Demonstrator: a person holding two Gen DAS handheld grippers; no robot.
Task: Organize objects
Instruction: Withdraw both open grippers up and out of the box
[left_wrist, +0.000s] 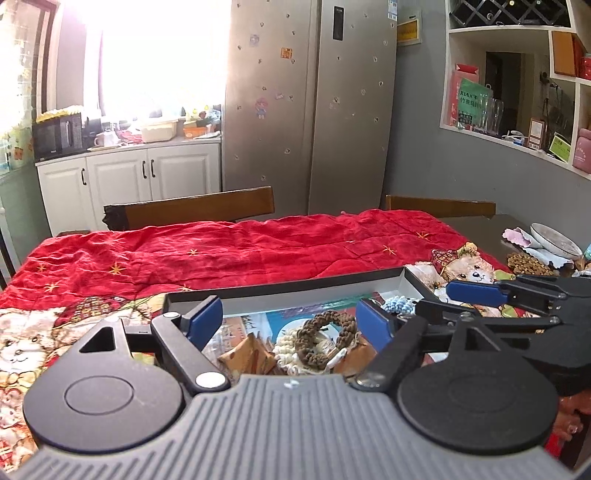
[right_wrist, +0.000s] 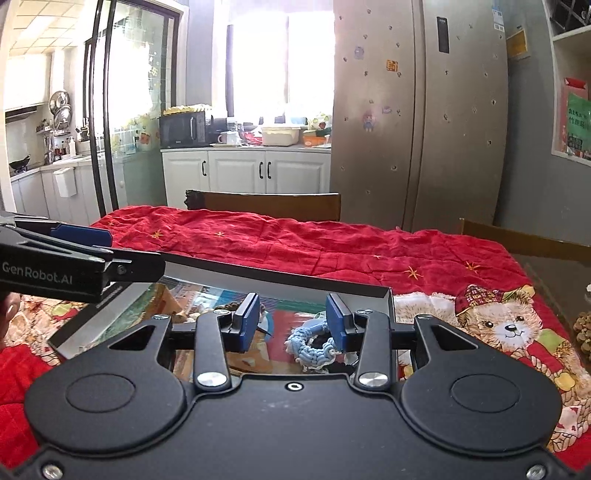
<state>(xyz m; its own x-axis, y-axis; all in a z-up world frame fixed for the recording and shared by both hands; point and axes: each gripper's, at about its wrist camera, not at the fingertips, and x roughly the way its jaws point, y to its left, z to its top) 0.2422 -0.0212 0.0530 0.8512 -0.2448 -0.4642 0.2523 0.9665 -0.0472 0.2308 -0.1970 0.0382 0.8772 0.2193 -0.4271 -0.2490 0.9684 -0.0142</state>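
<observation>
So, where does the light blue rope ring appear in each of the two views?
Left wrist view: the light blue rope ring is right of centre, inside the shallow box, mostly hidden behind a pad of the left gripper.
Right wrist view: it lies lower centre, under the right gripper.
Shared landmark: the fridge.

Left tool (left_wrist: 288, 319): jaws spread wide, blue pads (left_wrist: 201, 317) clear of contact, nothing gripped; pitched forward and moderately downward. Right tool (right_wrist: 293, 325): jaws part-way apart, pads (right_wrist: 249, 317) pressing on nothing, pitched likewise. The two tools sit side by side, close together, each one's fingers visible in the other's view. A fingertip (right_wrist: 11, 308) shows behind the left tool.
</observation>
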